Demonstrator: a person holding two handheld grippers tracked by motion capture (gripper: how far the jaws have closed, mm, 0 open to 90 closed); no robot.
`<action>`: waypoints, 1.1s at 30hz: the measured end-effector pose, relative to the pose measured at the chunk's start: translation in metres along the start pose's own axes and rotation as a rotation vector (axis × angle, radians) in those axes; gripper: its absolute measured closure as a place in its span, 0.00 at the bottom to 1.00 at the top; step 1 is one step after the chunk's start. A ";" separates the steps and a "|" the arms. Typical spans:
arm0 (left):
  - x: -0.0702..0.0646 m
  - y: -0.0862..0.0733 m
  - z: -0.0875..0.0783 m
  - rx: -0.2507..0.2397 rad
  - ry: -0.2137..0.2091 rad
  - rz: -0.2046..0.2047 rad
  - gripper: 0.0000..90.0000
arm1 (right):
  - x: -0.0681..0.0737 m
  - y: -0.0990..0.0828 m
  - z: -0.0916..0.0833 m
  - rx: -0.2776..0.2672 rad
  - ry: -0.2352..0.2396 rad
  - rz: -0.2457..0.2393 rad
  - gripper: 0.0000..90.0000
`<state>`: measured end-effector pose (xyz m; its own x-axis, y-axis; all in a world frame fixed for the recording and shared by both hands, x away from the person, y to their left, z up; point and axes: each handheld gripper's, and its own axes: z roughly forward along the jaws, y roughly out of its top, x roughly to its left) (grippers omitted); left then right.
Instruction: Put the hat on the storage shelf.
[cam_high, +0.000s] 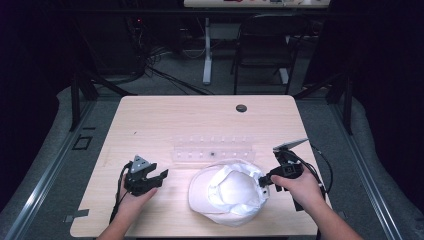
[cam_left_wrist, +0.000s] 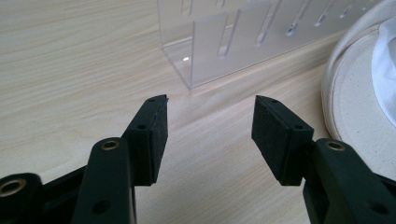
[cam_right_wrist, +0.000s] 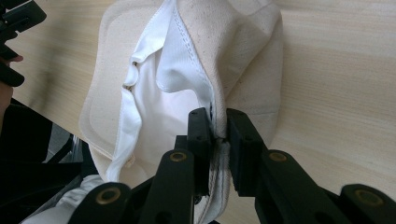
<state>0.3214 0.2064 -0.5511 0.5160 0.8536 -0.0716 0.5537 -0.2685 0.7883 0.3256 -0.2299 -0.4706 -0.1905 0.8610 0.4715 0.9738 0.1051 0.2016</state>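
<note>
A cream cap (cam_high: 227, 192) lies upside down on the wooden table (cam_high: 165, 120), its white lining facing up. My right gripper (cam_high: 263, 181) is at the cap's right rim, shut on that edge; in the right gripper view the cap (cam_right_wrist: 233, 51) has its rim pinched between the two black pads (cam_right_wrist: 202, 135) of my right gripper (cam_right_wrist: 218, 133). My left gripper (cam_high: 159, 176) rests on the table left of the cap, open with nothing between its jaws. In the left gripper view my left gripper (cam_left_wrist: 209, 128) points at bare wood, with the cap's brim (cam_left_wrist: 348, 98) at the right.
A clear acrylic rack (cam_high: 212, 150) with several slots stands just behind the cap, close ahead of my left gripper (cam_left_wrist: 219, 46). A dark round grommet (cam_high: 241, 108) sits near the table's far edge. A chair and desk legs stand on the floor beyond.
</note>
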 end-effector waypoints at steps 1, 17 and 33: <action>0.000 0.000 0.000 0.001 0.001 0.001 0.51 | 0.001 0.000 0.000 -0.004 -0.001 0.004 0.89; 0.000 0.000 0.000 0.002 0.001 0.006 0.52 | 0.015 0.008 -0.018 -0.019 0.070 0.038 0.92; 0.000 0.000 -0.001 0.003 -0.001 0.007 0.52 | 0.030 0.018 -0.046 -0.032 0.184 0.037 0.92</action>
<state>0.3209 0.2064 -0.5505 0.5204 0.8513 -0.0662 0.5516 -0.2759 0.7872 0.3317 -0.2250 -0.4134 -0.1765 0.7583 0.6275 0.9767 0.0561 0.2069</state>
